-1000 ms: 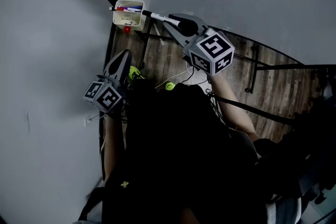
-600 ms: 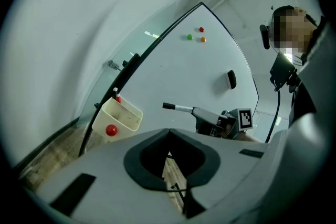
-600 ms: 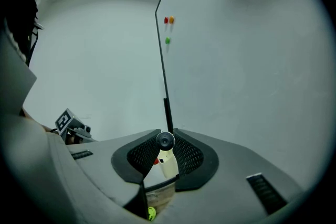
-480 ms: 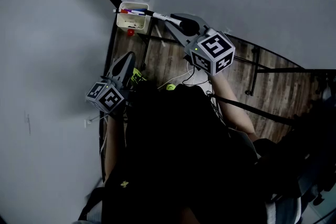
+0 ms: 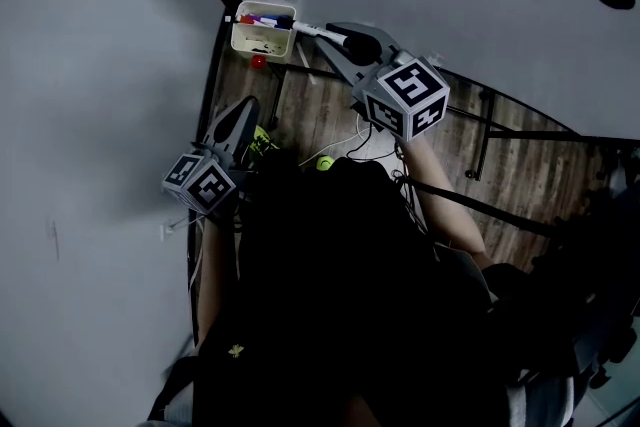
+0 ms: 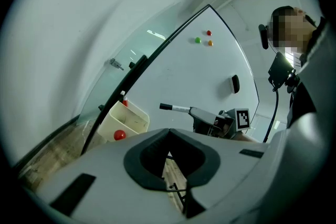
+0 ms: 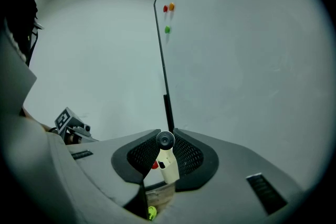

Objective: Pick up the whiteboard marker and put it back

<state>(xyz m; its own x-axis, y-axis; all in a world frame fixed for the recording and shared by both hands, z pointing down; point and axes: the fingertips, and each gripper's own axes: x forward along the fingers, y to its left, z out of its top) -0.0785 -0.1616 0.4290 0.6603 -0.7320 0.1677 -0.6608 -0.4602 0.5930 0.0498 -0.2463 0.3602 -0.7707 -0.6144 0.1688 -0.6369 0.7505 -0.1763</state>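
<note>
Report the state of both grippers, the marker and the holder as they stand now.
right gripper: shut on the whiteboard marker.
whiteboard marker: held by one end, pointing toward the holder, not yet in it.
left gripper: shut, nothing between its jaws.
holder: open-topped, hanging at the board's edge, with coloured markers lying in it.

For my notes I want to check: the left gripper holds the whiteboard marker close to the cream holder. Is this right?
Not quite: it is the right gripper that holds the whiteboard marker close to the cream holder, as the right gripper view shows. The left gripper is shut on nothing.
</note>
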